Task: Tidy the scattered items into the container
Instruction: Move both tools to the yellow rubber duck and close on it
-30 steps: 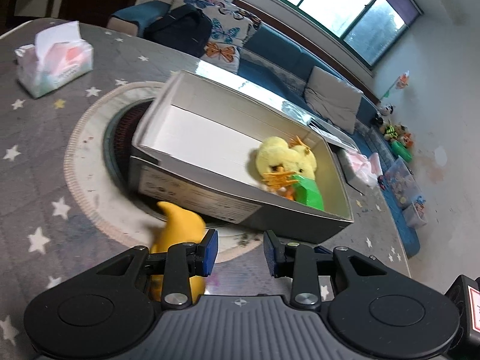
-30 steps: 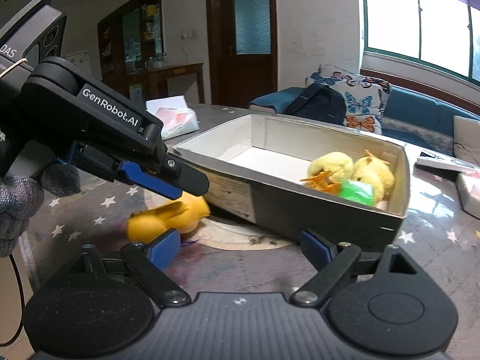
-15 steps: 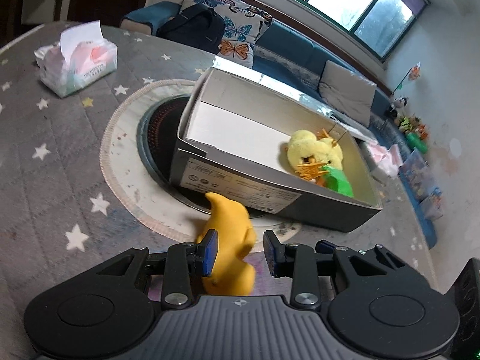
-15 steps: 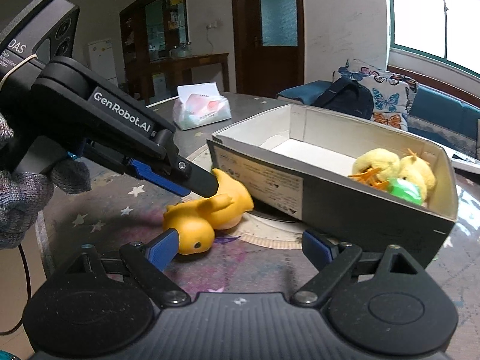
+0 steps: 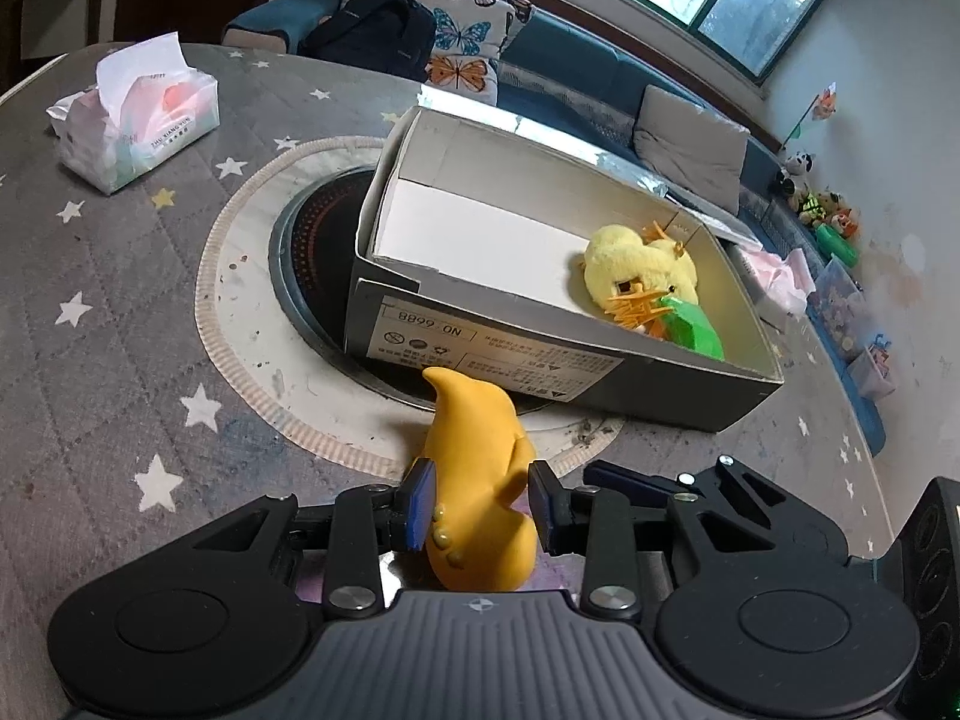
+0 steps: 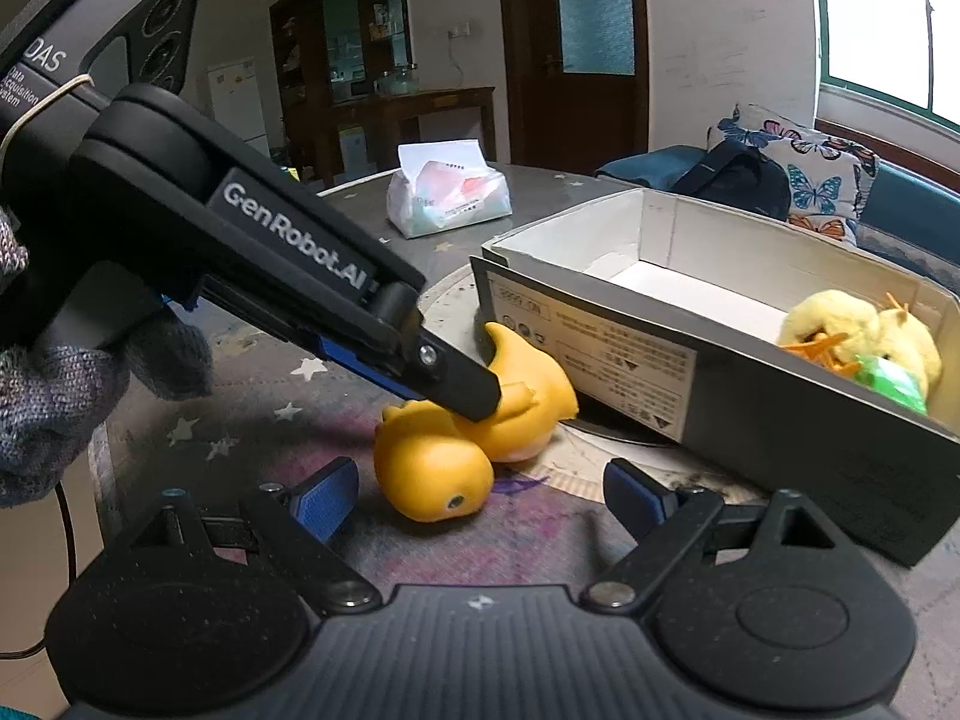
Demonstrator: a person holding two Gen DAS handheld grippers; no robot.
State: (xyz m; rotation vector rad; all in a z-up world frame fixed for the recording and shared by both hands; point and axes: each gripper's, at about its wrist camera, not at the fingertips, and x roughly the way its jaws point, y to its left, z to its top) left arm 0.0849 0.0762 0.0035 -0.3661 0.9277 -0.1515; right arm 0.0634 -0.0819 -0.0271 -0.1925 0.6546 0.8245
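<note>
Box [image 5: 498, 354]: open on the table; left view shows its whole floor, plush chick [image 5: 639, 267] inside.
Duck [image 6: 474, 426]: on the table beside the box; head visible only in right view.
Left gripper [image 5: 480, 501]: jaws opening around the duck.
Right gripper [image 6: 480, 495]: released, empty.

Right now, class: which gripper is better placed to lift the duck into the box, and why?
Left. The left gripper already straddles the duck, its jaws opening around the body. The right gripper stands open and empty, short of it. The box lies just beyond.
</note>
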